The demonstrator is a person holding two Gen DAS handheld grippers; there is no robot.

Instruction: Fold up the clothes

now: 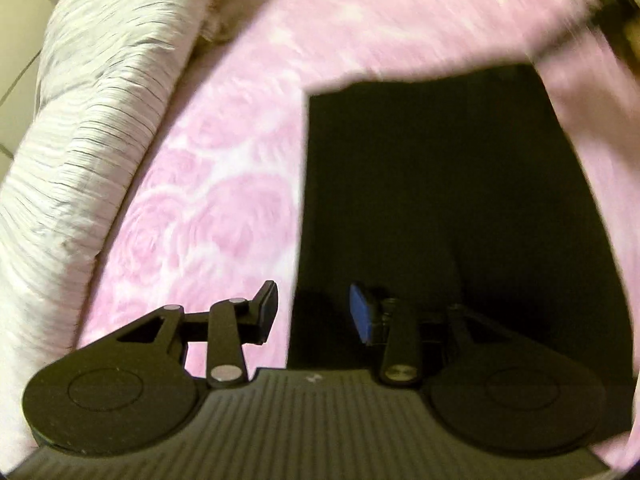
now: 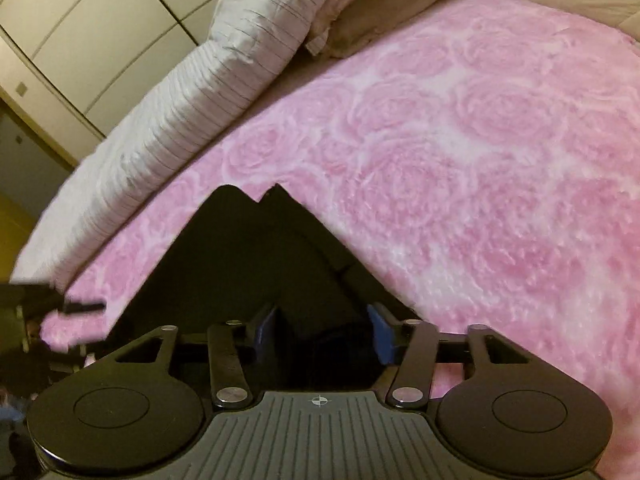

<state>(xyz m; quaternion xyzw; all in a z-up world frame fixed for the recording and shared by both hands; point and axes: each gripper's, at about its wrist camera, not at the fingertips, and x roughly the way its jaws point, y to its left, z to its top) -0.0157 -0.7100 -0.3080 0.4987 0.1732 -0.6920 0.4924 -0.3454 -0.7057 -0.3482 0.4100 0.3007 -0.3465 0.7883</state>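
A black garment [image 1: 440, 208] lies flat on the pink rose-patterned blanket [image 1: 224, 208], folded into a long strip. My left gripper [image 1: 314, 312] is open and empty, hovering over the garment's near left edge. In the right wrist view the same black garment [image 2: 256, 264] shows as a pointed dark shape with two corners at its far end. My right gripper [image 2: 322, 334] is open above its near end, with nothing between the blue pads [image 2: 378, 334]. The left wrist view is blurred by motion.
A white striped duvet [image 1: 92, 128] lies bunched along the left side of the bed, also in the right wrist view [image 2: 192, 104]. Brown pillows [image 2: 372, 12] sit at the head. Wardrobe doors [image 2: 80, 28] stand beyond. The pink blanket [image 2: 500, 160] spreads wide to the right.
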